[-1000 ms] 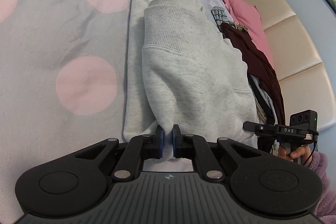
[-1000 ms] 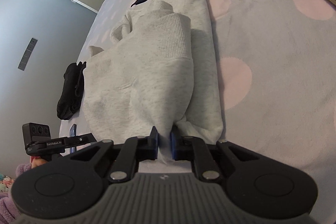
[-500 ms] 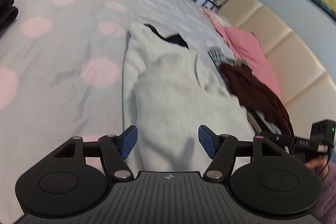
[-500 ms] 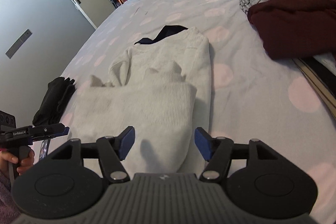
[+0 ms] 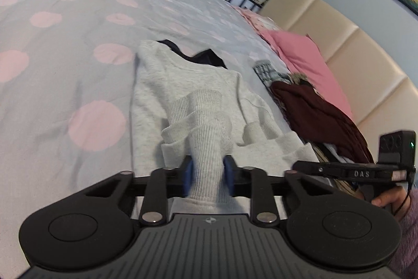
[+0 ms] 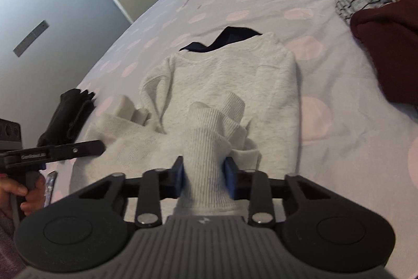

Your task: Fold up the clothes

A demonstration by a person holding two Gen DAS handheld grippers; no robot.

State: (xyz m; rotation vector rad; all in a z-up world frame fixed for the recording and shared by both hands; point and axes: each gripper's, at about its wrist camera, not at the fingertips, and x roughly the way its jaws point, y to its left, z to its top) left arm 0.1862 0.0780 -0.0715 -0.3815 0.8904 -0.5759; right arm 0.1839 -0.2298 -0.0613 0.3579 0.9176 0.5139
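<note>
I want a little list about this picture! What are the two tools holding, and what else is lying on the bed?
left tool: shut on the grey sweatshirt's ribbed hem
right tool: shut on the same hem, further along
sweatshirt: lying flat on the spotted bedspread, hem bunched up
beside it: dark red garment, pink pillow, black folded item

Both grippers are black with blue pads (image 5: pixel 188 173) and silver screws (image 6: pixel 146 218). A fuzzy purple sleeve (image 5: pixel 407 234) covers the wrist behind the right gripper (image 5: pixel 350 171), lettered "DAS".

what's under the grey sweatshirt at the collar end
A dark navy garment peeks out beyond the collar of the grey sweatshirt. How far it extends underneath is hidden by the sweatshirt.
</note>
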